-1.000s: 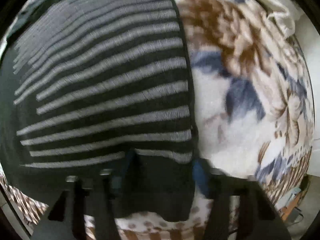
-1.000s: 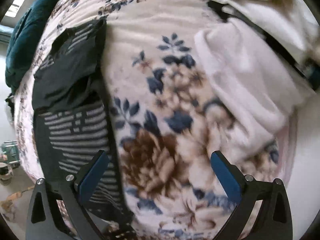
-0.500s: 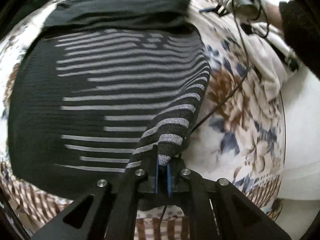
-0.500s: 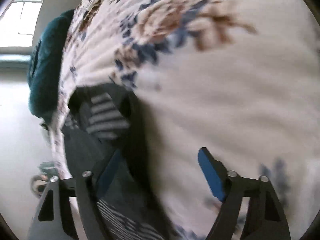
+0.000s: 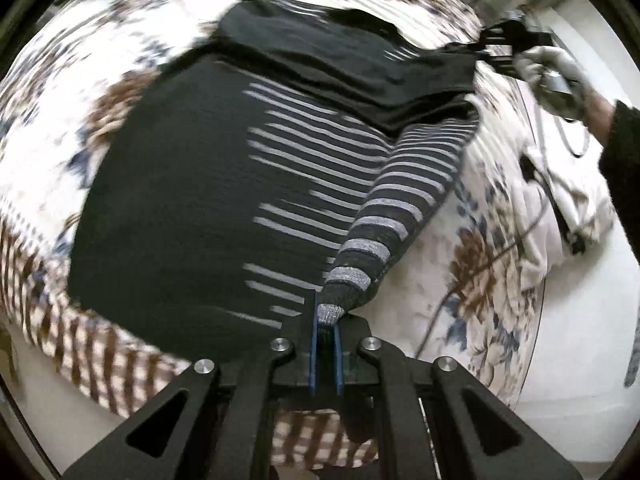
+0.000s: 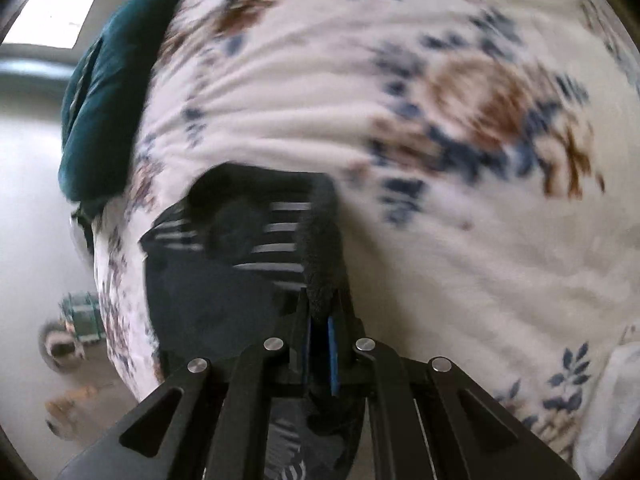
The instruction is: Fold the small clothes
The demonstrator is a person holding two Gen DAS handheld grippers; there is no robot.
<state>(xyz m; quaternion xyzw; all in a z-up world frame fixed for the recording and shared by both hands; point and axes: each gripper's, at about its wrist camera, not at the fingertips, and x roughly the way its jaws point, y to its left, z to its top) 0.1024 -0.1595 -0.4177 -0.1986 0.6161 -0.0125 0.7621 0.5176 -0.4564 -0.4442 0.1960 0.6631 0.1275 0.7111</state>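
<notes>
A black sweater with grey stripes (image 5: 192, 200) lies spread on a floral blanket (image 5: 480, 280). My left gripper (image 5: 326, 320) is shut on its striped corner, which is lifted and stretched into a taut band toward the far right. At that far corner a gloved hand (image 5: 556, 76) holds my right gripper (image 5: 496, 46). In the right wrist view the right gripper (image 6: 320, 316) has its jaws closing tight on a dark rolled edge of the sweater (image 6: 208, 300), with the pads pressing the fabric.
The floral blanket (image 6: 440, 160) covers the bed. A white garment (image 5: 576, 208) lies bunched at the right, with a thin cable (image 5: 492, 264) trailing across the blanket. A teal cushion (image 6: 104, 100) sits at the bed's left edge, with floor and small objects (image 6: 76, 320) below.
The left gripper closed on the sweater's corner and rose, lifting it off the bed. The right gripper swept across the blanket to the sweater's far edge and closed on it.
</notes>
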